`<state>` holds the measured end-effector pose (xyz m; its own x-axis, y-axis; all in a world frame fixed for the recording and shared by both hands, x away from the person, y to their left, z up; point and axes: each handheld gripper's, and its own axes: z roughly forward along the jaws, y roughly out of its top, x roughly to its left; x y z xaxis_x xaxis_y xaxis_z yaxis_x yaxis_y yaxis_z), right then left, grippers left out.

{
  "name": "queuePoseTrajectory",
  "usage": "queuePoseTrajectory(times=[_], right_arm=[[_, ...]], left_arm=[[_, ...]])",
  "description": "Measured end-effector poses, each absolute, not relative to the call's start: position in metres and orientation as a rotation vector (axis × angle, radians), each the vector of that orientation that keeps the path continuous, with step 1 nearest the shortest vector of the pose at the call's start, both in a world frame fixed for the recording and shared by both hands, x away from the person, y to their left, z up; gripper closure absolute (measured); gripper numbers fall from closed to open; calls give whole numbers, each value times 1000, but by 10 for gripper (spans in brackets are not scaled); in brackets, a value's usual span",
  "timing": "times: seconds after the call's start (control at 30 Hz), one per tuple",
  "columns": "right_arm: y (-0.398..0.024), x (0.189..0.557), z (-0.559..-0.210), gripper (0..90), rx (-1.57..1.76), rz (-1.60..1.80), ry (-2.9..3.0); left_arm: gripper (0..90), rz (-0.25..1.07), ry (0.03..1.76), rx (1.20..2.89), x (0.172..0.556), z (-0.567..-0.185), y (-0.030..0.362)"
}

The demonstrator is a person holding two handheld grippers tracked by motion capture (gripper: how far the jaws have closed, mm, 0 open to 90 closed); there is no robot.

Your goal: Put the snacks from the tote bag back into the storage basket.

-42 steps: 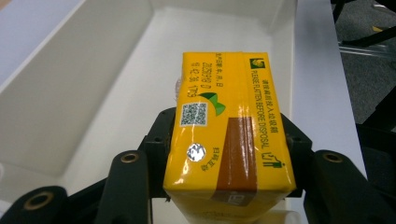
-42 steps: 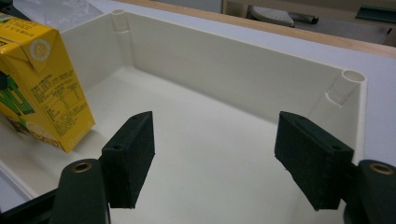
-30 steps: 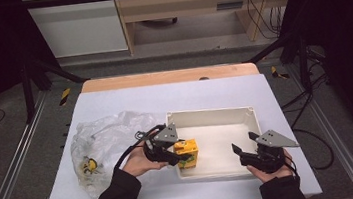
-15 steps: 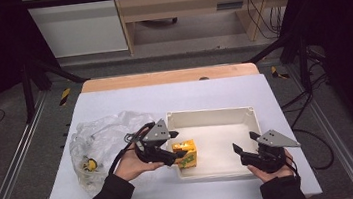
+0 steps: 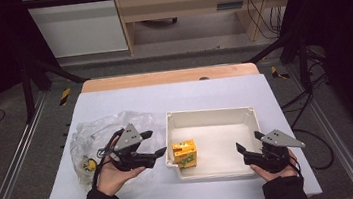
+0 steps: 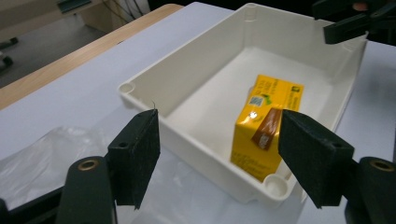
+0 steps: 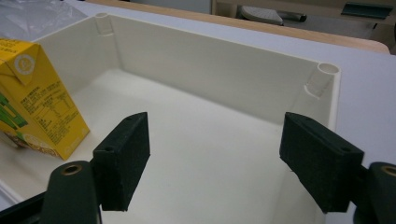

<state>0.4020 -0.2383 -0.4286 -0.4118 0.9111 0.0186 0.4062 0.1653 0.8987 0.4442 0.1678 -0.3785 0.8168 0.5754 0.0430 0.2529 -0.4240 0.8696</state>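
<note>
Here left hand-held gripper [image 5: 159, 153] gapes beside carton [image 5: 184, 153].

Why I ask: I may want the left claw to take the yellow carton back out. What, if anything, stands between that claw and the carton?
The white bin's near wall does: the yellow carton stands inside, against it, and the open left claw is outside over the clear plastic bag. The carton's top rises above the rim.
</note>
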Motion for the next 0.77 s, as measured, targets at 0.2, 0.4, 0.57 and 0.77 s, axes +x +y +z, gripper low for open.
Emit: queuePoseTrajectory(times=[0.2, 0.4, 0.57, 0.77], right_arm=[[-240, 402, -429, 193, 1263, 1195, 1893], [-243, 403, -430, 164, 1285, 1184, 1880], [-247, 404, -432, 129, 1315, 1163, 1863], [-249, 405, -434, 121, 1325, 1152, 1862]], left_arm=[[292, 497, 720, 1992, 438, -382, 194], [278, 524, 804, 1971, 428, -388, 219], [271, 536, 860, 1948, 422, -397, 237], [269, 564, 907, 1920, 415, -405, 250]])
